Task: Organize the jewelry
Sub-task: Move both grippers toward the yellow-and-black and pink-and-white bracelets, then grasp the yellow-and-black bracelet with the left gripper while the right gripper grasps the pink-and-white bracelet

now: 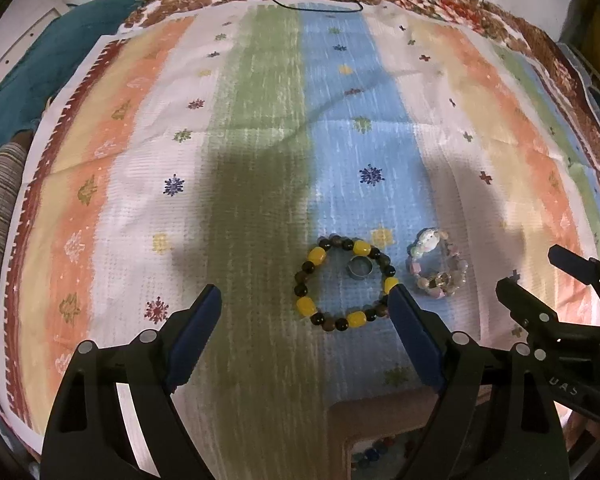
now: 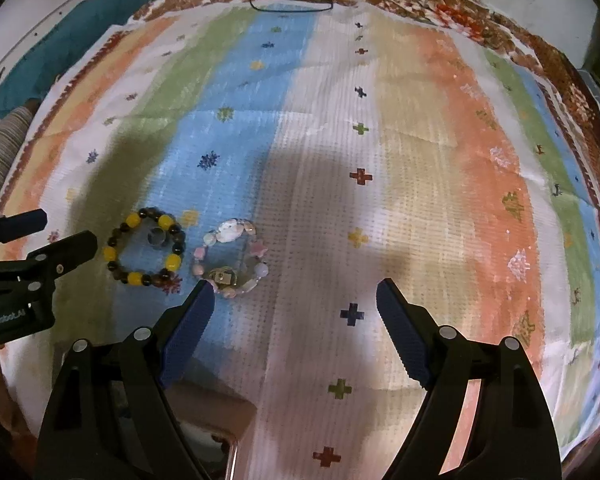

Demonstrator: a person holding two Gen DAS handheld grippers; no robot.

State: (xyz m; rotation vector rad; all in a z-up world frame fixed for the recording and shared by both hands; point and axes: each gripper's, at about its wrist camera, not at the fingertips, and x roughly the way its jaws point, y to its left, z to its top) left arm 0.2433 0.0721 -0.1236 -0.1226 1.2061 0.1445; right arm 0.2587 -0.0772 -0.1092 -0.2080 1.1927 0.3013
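Observation:
A yellow and dark bead bracelet (image 1: 314, 256) lies flat on the striped cloth (image 1: 260, 120), with a small metal ring (image 1: 358, 270) inside it. A pink and white bead bracelet (image 1: 438, 266) lies just right of it, with a small gold piece inside. My left gripper (image 1: 306, 300) is open and empty, its right finger tip at the yellow bracelet's near right edge. In the right wrist view the yellow bracelet (image 2: 146, 248), the ring (image 2: 156, 238) and the pink bracelet (image 2: 232, 258) lie left of my right gripper (image 2: 294, 292), which is open and empty.
A brown box (image 1: 380, 420) with beads inside sits at the near edge below both grippers. A teal cushion (image 1: 40, 60) lies at the far left. A dark cord (image 1: 316, 4) lies at the cloth's far edge. The floral sheet (image 1: 460, 4) borders the cloth.

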